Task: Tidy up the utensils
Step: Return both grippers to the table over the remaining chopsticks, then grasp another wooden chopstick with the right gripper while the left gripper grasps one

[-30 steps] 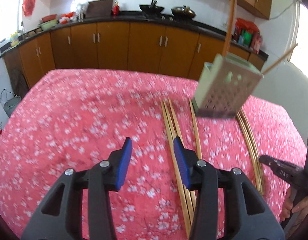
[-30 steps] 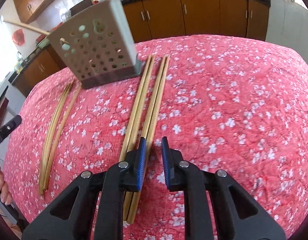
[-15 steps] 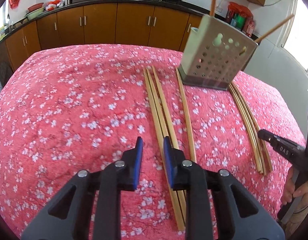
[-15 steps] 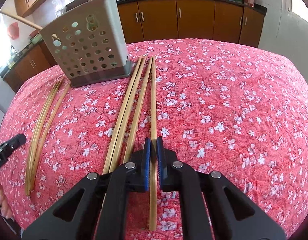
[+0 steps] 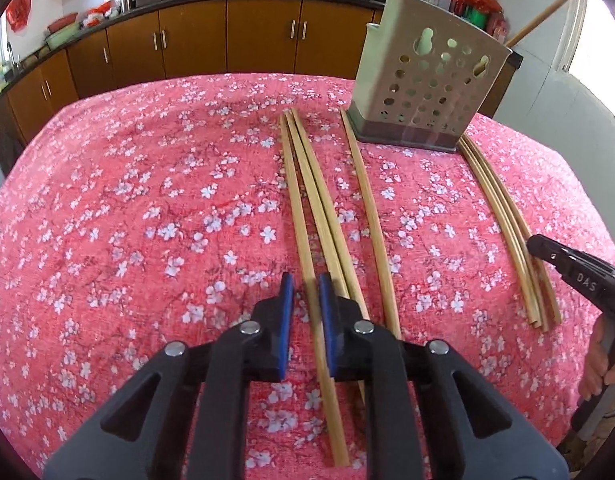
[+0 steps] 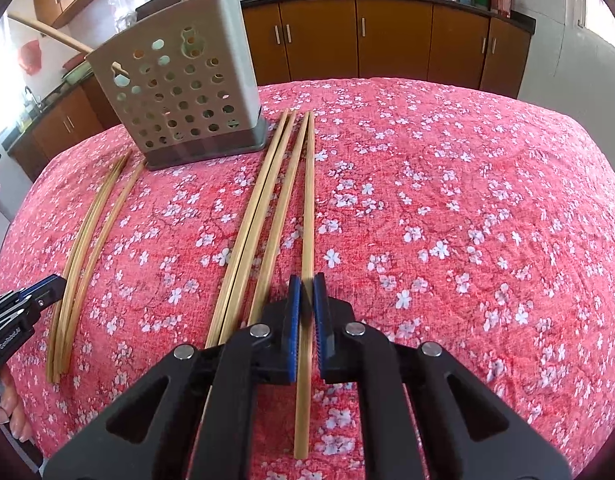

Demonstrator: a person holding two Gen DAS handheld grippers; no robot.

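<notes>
Chopsticks lie loose on the pink floral tablecloth, long axes running near-to-far toward the perforated holder at the far side. Left gripper has just closed on the leftmost chopstick of the middle bundle, near end. Right gripper is clamped on the rightmost chopstick, stick running straight between pads. Both look ready to lift.

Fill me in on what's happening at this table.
A person is tidying chopsticks with a gripper in each hand. The right gripper is shut on one chopstick. The left gripper has just been closing around another chopstick. More lie on the red flowered cloth beside the holed holder, which has a few in it.
</notes>
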